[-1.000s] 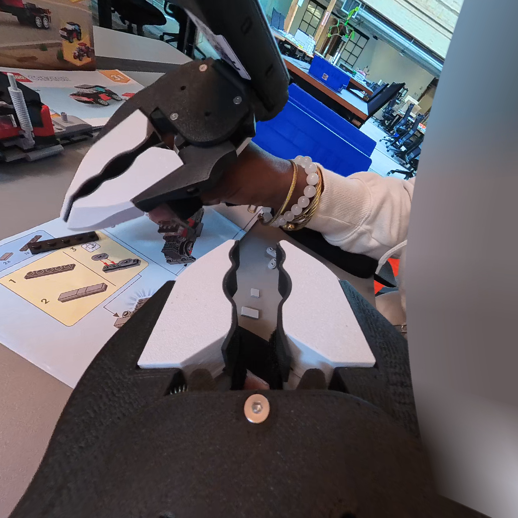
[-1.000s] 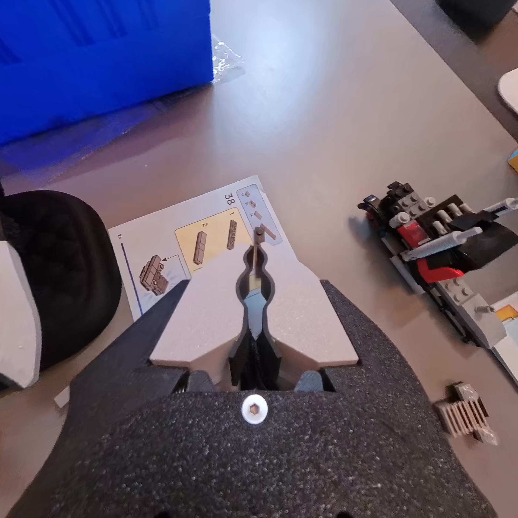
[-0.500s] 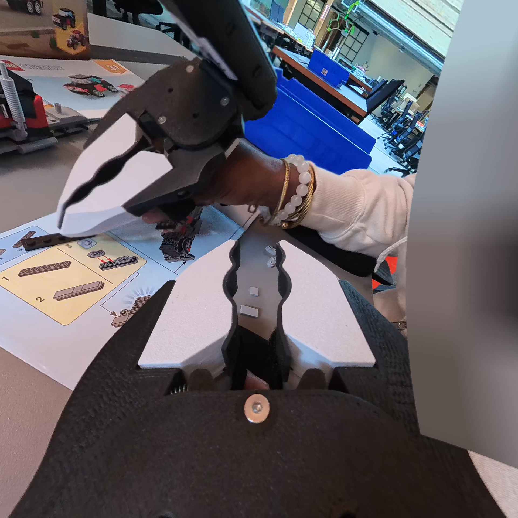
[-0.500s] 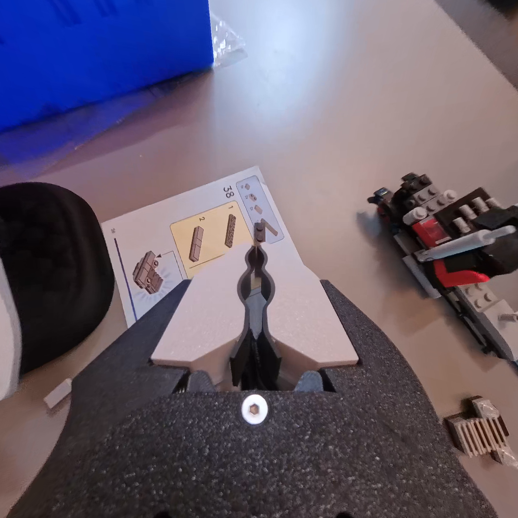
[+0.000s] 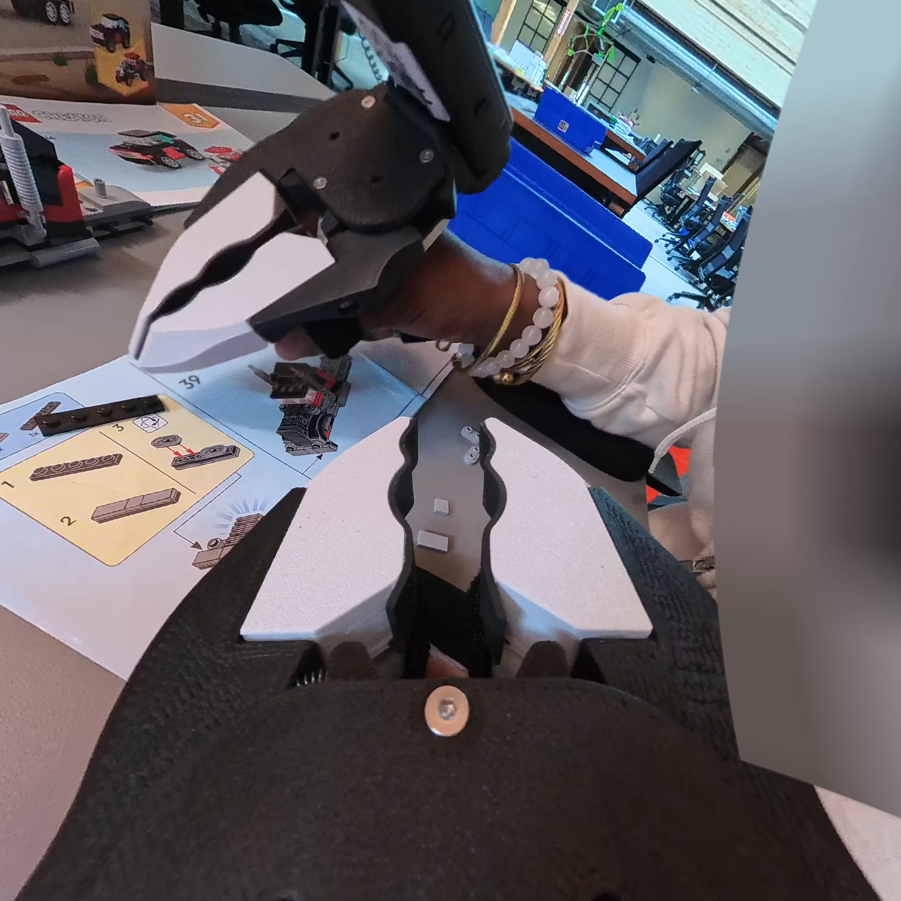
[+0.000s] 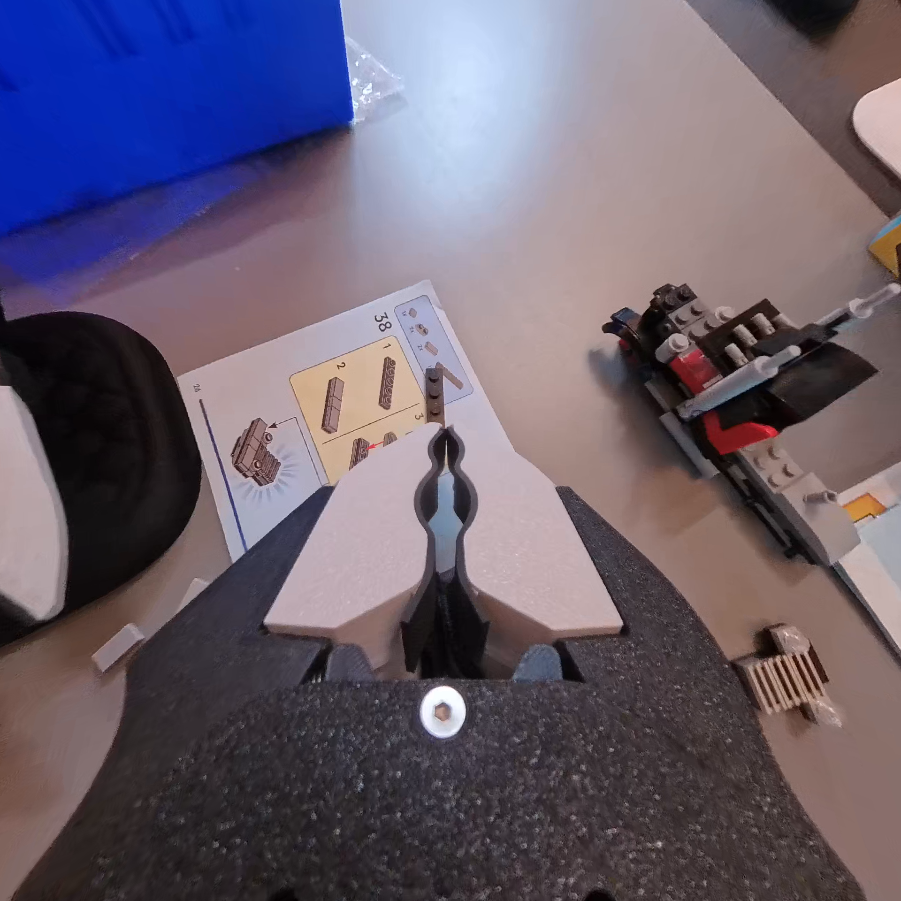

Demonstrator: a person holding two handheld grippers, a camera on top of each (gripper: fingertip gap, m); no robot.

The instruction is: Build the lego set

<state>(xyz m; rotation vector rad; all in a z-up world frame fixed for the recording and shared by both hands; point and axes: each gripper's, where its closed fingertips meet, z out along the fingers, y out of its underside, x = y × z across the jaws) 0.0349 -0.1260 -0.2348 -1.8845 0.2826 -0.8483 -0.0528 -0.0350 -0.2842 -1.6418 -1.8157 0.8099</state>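
Note:
A black studded plate (image 5: 100, 414) lies flat on the open instruction booklet (image 5: 122, 551). My right gripper (image 5: 139, 348) is shut and empty, with its tips a little above and just behind the plate. In the right wrist view the plate (image 6: 435, 395) sits just ahead of the right gripper (image 6: 446, 430). My left gripper (image 5: 449, 426) is open and empty, low over the table. Small grey tiles (image 5: 433, 540) and round studs (image 5: 470, 443) lie on the table between its fingers. The half-built red and black truck (image 6: 731, 390) stands to the right and also shows in the left wrist view (image 5: 34, 195).
A small tan grille assembly (image 6: 785, 677) lies near the right gripper. A blue box (image 6: 170, 97) stands at the back left, with a clear plastic bag (image 6: 370, 83) beside it. A grey tile (image 6: 117, 648) lies at the left. The set's box (image 5: 73, 44) and a second booklet (image 5: 146, 146) lie beyond the truck.
My right gripper has lifted and drawn back a little from the black plate, so more of the plate shows ahead of its tips. The plate stays on the page. The left gripper stays open.

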